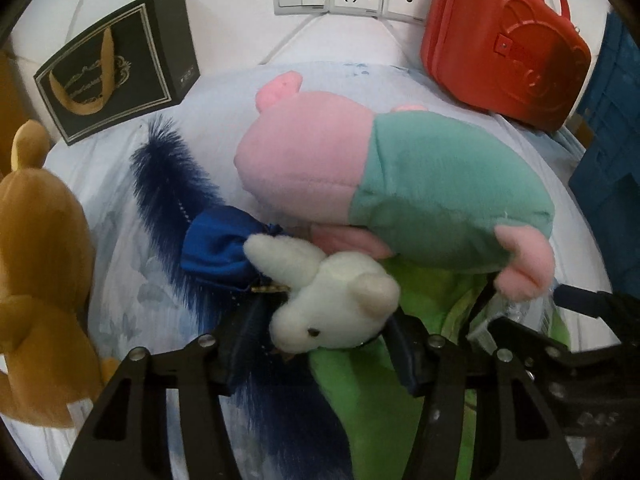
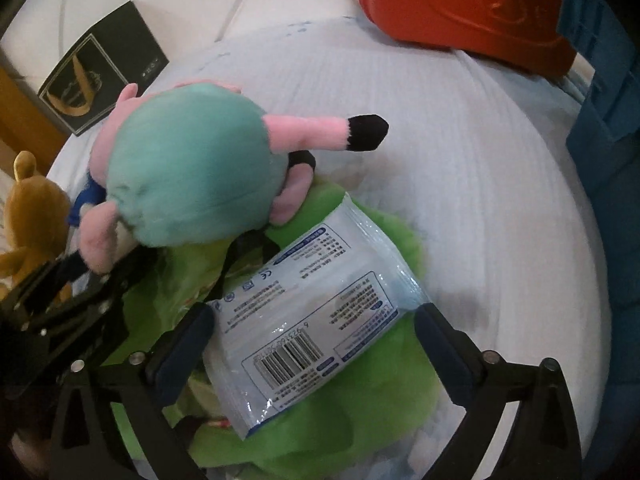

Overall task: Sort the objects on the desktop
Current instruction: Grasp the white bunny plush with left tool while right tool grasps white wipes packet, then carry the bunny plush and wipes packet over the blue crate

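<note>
- The small white plush mouse toy [image 1: 334, 300] lies on the pale bedsheet-covered surface [image 1: 120, 280], its long axis running from upper left to lower right in the left wrist view, nose pointing down toward the camera.
- The left gripper [image 1: 328, 344] tilts steeply downward over it; its two dark-padded fingers straddle the mouse's head. Whether the pads press on the toy I cannot tell, as the head hides them.
- Just beside the mouse lie a dark blue fluffy tail with a satin bow [image 1: 208, 248] and a green plush cloth [image 1: 360, 392].
- The large pink pig plush in a teal dress [image 1: 392, 188] lies across the green cloth, head toward the upper left.
- The clear plastic packet with blue print and a barcode [image 2: 316, 320] rests on the green cloth, its long axis running diagonally from lower left to upper right.
- The right gripper [image 2: 312, 332] points steeply down, jaws spread wide to either side of the packet, the pads apparently not gripping it.
- A brown plush bear [image 1: 36, 260] sits at the left; a red plastic case [image 1: 504, 44] stands at the back.
</note>
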Demonstrator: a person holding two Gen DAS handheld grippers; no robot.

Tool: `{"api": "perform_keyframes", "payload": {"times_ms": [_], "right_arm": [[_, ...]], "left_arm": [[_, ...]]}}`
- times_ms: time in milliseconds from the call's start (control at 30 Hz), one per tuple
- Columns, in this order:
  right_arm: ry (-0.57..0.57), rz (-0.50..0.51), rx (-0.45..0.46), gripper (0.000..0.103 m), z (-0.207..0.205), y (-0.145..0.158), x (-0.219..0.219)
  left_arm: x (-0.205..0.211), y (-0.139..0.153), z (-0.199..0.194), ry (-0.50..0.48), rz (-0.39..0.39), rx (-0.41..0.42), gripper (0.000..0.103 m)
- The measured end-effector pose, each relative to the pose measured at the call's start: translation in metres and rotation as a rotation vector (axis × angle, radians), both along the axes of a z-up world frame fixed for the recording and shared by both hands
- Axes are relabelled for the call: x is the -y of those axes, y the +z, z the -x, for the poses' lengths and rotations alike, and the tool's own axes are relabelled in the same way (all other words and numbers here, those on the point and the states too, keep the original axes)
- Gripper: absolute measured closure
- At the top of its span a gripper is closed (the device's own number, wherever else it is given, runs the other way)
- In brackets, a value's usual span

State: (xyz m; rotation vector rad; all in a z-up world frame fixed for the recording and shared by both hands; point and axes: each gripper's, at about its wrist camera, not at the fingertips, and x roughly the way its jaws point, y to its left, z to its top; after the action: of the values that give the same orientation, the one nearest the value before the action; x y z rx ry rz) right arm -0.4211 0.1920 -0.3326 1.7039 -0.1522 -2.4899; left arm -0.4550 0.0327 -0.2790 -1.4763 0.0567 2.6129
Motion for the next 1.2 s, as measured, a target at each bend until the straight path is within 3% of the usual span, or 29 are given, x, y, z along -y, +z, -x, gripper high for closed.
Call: {"api": "perform_keyframes", "payload": {"times_ms": [67, 100, 233, 600, 867, 1200], "right_arm": [[0.021, -0.029, -0.02, 0.009, 0.0, 0.002, 0.006], [0.037, -0.035, -0.025, 0.027, 0.0, 0.004, 0.01], [0.062, -0.072, -0.044, 0.033, -0.01, 0.009, 0.013], [0.071, -0.084, -0.161, 0.034, -0.05, 0.072, 0.007], [0.101, -0.097, -0.338, 0.034, -0.103, 0.154, 0.024], [0.08, -0.153, -0.588, 0.034, -0.209, 0.257, 0.011]], "left_arm": [[0.0, 0.004, -0.002, 0.0, -0.002, -0.005, 0.048], [0.0, 0.006, -0.003, 0.0, -0.004, -0.009, 0.049], [0.002, 0.018, -0.011, 0.0, -0.009, -0.028, 0.05], [0.006, 0.082, -0.059, 0.0, -0.019, -0.138, 0.05], [0.01, 0.152, -0.114, 0.013, -0.016, -0.276, 0.05], [0.001, 0.224, -0.207, -0.034, -0.029, -0.441, 0.05]]}}
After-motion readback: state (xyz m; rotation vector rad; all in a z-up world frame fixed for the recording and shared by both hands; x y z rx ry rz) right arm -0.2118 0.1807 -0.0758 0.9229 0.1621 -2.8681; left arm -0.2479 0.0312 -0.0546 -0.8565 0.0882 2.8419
